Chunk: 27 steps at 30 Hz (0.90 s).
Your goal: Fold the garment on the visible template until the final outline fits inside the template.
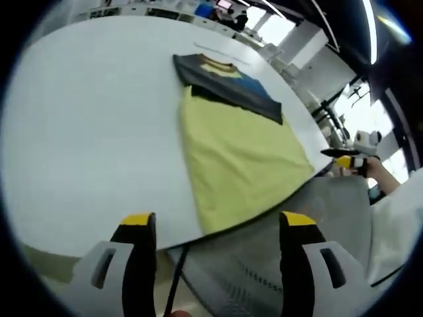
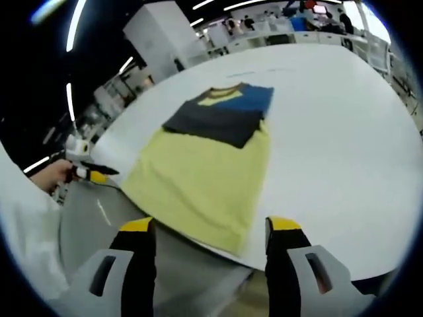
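One garment [image 1: 241, 155], folded lengthwise into a long panel, lying flat on one white desk [image 1: 86, 132]. Lower two-thirds pale yellow; upper third dark, with a blue block and a yellow neckline. In the left gripper view, collar end toward 11 o'clock, yellow hem end toward 5 o'clock and lying along the near desk edge. In the right gripper view, the same garment [image 2: 211, 162] at centre, collar end toward 1 o'clock, hem toward 6 o'clock at the desk [image 2: 344, 152] edge. Template outline under the garment: cannot be made out; only a faint thin line on the desk beyond the collar.

Two pairs of tongs, each with two black jaws tipped in yellow. Left tongs [image 1: 215, 221] rising from 6 o'clock of the left gripper view, jaws wide apart, nothing between them, tips off the desk below its near edge. Right tongs [image 2: 210, 226] rising from 6 o'clock of the right gripper view, jaws equally wide apart, gripping nothing, tips just short of the yellow hem.

Other tongs also visible at a distance: right tongs at 3 o'clock of the left gripper view, left tongs at 9 o'clock of the right gripper view, each held in a hand beside a white sleeve [image 1: 396, 224]. Grey floor [image 1: 330, 211] below the desk edge.
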Each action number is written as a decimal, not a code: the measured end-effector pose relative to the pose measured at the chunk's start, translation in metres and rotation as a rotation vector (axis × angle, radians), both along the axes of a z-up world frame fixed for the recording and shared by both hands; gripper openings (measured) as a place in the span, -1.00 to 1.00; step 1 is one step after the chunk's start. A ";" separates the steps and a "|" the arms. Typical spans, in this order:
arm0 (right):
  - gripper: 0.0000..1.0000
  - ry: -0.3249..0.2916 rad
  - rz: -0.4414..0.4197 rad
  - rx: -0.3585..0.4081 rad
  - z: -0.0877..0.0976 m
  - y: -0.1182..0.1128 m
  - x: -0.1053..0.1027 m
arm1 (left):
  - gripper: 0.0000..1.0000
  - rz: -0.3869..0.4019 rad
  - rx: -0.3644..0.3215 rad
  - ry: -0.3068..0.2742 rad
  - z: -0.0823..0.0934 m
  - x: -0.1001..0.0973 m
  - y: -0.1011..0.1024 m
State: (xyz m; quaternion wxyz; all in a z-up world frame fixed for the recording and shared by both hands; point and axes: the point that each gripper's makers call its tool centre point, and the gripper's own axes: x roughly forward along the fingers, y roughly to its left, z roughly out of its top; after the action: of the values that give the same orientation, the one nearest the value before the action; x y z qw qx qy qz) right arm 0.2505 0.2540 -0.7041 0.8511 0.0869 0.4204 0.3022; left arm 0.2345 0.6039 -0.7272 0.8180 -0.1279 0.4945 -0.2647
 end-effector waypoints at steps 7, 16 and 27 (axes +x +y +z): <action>0.29 0.018 0.006 -0.008 -0.007 0.000 -0.001 | 0.30 -0.013 -0.003 0.005 -0.001 -0.001 -0.002; 0.21 0.052 0.024 -0.030 -0.017 -0.001 -0.008 | 0.21 -0.012 -0.014 0.019 -0.002 -0.002 -0.003; 0.14 0.089 0.045 -0.040 -0.029 0.000 -0.013 | 0.05 -0.016 -0.029 0.032 -0.004 -0.003 -0.005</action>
State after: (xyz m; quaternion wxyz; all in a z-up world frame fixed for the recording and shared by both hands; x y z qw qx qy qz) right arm 0.2377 0.2542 -0.7326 0.8260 0.0739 0.4657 0.3088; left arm 0.2313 0.5989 -0.7307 0.8058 -0.1399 0.5049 -0.2761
